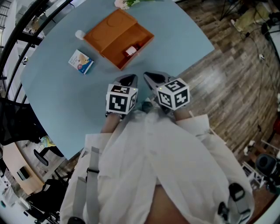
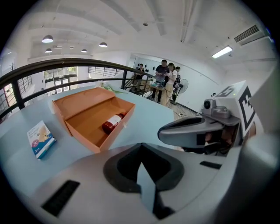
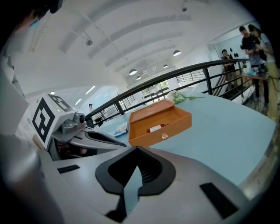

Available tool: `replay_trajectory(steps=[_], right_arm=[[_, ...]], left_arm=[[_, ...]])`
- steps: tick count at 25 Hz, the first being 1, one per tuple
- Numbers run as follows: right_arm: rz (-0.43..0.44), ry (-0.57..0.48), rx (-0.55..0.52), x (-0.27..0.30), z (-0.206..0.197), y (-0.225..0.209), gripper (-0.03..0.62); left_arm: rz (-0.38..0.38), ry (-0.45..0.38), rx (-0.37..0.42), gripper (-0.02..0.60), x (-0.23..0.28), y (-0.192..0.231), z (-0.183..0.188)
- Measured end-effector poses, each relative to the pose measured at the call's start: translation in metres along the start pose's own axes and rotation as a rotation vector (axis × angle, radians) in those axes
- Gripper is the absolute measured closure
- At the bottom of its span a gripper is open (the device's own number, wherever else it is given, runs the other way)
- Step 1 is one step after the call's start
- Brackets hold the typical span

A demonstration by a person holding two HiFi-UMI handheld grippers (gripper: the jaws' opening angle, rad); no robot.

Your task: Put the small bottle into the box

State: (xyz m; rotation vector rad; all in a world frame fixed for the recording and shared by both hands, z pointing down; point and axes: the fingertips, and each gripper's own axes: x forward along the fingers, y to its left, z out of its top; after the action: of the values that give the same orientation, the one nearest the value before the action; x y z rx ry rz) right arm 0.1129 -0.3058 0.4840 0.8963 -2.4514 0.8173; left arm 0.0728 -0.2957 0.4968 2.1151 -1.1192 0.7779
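Note:
An open orange box [image 1: 114, 30] lies on the blue table, lid folded back. The small dark-red bottle [image 1: 131, 50] with a white label lies on its side inside the box, also seen in the left gripper view as the bottle [image 2: 113, 123] in the box [image 2: 83, 114]. The right gripper view shows the box [image 3: 159, 124] from the front, with the bottle [image 3: 155, 128] just visible in it. Both grippers hover side by side near the table's front edge, short of the box: my left gripper [image 1: 127, 81] and right gripper [image 1: 153, 78] are shut and hold nothing.
A small blue-and-white carton [image 1: 81, 61] lies left of the box, with a white round object [image 1: 79, 34] behind it. Flowers [image 1: 124, 3] lie at the far edge. The table [image 1: 57, 92] ends close to the right of the grippers, above a wooden floor. People stand far off by a railing.

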Motion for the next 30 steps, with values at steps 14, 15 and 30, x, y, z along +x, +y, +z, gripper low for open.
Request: replay_trajectory(steps=[14,15,30], right_arm=[[0.011,0.04,-0.014,0.0029,-0.0049,-0.0015,0.591],[0.008,0.044,-0.018,0.002,-0.0057,-0.002,0.591],[0.002,0.054,-0.045,0.0015,-0.0052,0.001,0.591]], left_arm=[[0.004,0.024,-0.037,0.578,0.0037,0.0011,-0.0077],[0.005,0.025,-0.037,0.578,0.0038,0.0003,-0.0084],[-0.01,0.034,-0.027,0.578,0.0065,-0.0022,-0.0084]])
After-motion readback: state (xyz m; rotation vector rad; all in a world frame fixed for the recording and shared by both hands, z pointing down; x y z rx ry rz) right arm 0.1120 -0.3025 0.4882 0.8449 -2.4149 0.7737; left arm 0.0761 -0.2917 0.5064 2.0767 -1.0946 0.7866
